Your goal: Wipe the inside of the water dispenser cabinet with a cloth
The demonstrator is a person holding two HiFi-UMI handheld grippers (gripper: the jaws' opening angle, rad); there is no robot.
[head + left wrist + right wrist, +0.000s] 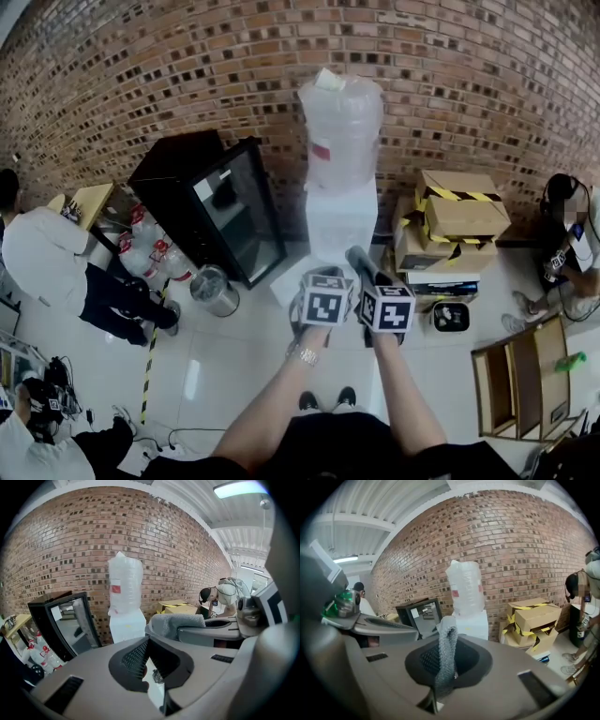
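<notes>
The white water dispenser [342, 220] stands against the brick wall, topped by a plastic-wrapped bottle [340, 131]. It also shows in the left gripper view [127, 625] and the right gripper view [473, 623]. Both grippers are held side by side in front of it, some way off. My right gripper [364, 267] [444, 665] is shut on a grey cloth [446, 653] that sticks up between its jaws; that cloth [178, 620] also shows in the left gripper view. My left gripper [323, 277] [150, 667] is open by a narrow gap with nothing in it. The grippers hide the dispenser's lower front.
A black glass-door fridge [220, 211] stands left of the dispenser, with a metal bin [214, 291] and bottles [150, 248] by it. Cardboard boxes [455, 220] are stacked on the right. A person [47, 262] is at the left, another [567, 244] at the right. A wooden shelf [520, 384] lies nearby.
</notes>
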